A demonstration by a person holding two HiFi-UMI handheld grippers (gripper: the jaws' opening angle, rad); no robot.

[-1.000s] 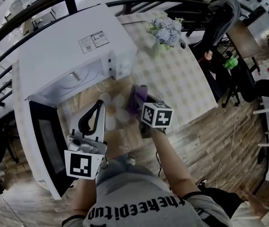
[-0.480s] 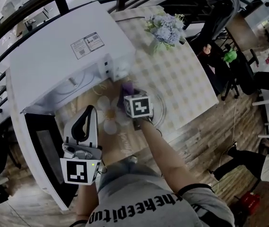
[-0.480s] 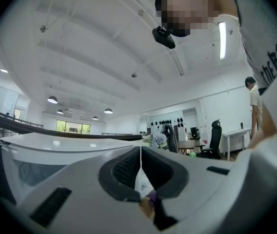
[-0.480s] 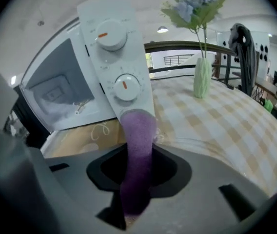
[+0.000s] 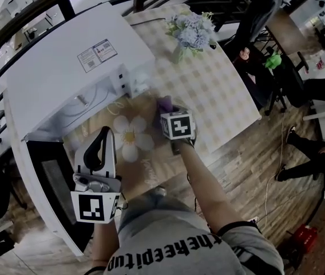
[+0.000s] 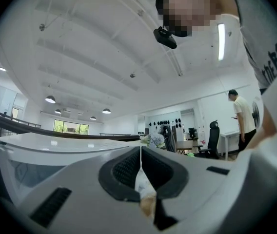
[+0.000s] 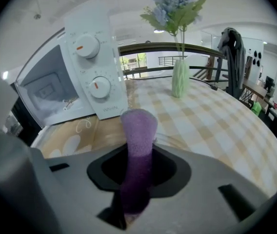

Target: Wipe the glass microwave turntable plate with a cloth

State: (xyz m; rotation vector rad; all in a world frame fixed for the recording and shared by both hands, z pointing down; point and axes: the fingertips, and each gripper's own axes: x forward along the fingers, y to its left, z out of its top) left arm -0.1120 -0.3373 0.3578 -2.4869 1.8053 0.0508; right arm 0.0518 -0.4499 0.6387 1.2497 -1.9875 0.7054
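Observation:
My right gripper point(image 5: 168, 111) is shut on a rolled purple cloth point(image 5: 163, 103), just in front of the microwave's control panel. In the right gripper view the cloth point(image 7: 138, 130) sticks out past the jaws, with the clear rim of the glass turntable plate point(image 7: 170, 139) right behind it. In the head view the plate lies under that gripper and I cannot make it out. My left gripper point(image 5: 106, 133) is shut with nothing in it. It hangs tilted upward over the front left of the table, apart from the plate.
The white microwave point(image 5: 65, 62) stands at the back left with its door point(image 5: 48, 182) swung open toward me. A daisy-print placemat point(image 5: 129, 136) lies in front of it. A vase of flowers point(image 5: 188, 30) stands on the checked tablecloth point(image 5: 220, 90). The table's edge runs on the right.
My right gripper has carried the purple cloth first left, then farther away toward the microwave panel. The left gripper has hardly moved.

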